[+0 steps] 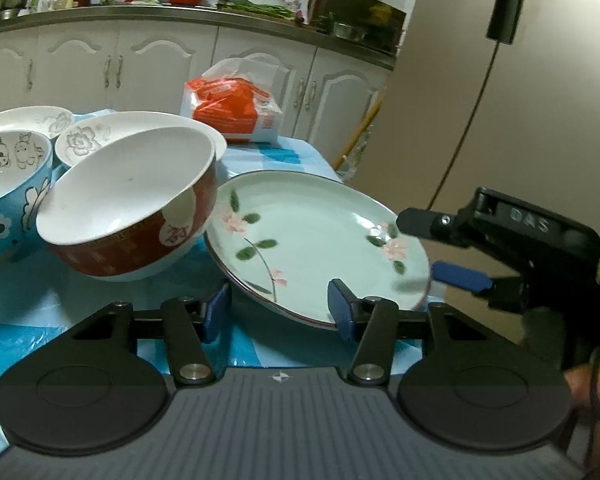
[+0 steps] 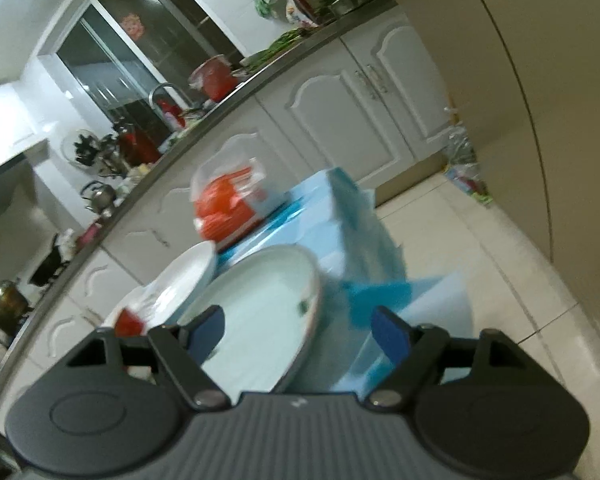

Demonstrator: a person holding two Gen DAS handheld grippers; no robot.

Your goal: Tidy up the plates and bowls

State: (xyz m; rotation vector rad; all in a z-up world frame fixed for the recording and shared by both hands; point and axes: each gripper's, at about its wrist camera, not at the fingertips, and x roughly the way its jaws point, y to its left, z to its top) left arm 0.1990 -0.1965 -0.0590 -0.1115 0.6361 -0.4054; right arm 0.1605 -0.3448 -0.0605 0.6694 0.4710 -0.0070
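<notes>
A pale green flowered plate (image 1: pixel 312 232) lies on the blue-covered table (image 1: pixel 284 152), its left rim against a tilted red bowl (image 1: pixel 132 188). My left gripper (image 1: pixel 278 310) is open, and the plate's near rim runs between its blue pads without being pressed. My right gripper (image 1: pixel 424 246) comes in from the right with one finger above and one below the plate's right rim, a clear gap left. In the blurred right wrist view the plate (image 2: pixel 256 320) sits between the spread jaws of the right gripper (image 2: pixel 298 334). The red bowl (image 2: pixel 128 320) peeks out at the left.
A blue bowl (image 1: pixel 4 208) stands left of the red one, with two white flowered plates (image 1: pixel 100 132) behind. An orange packet in a clear bag (image 1: pixel 232 108) sits at the table's far edge. Cabinets and a counter run behind; a tall fridge (image 1: pixel 500 120) stands right.
</notes>
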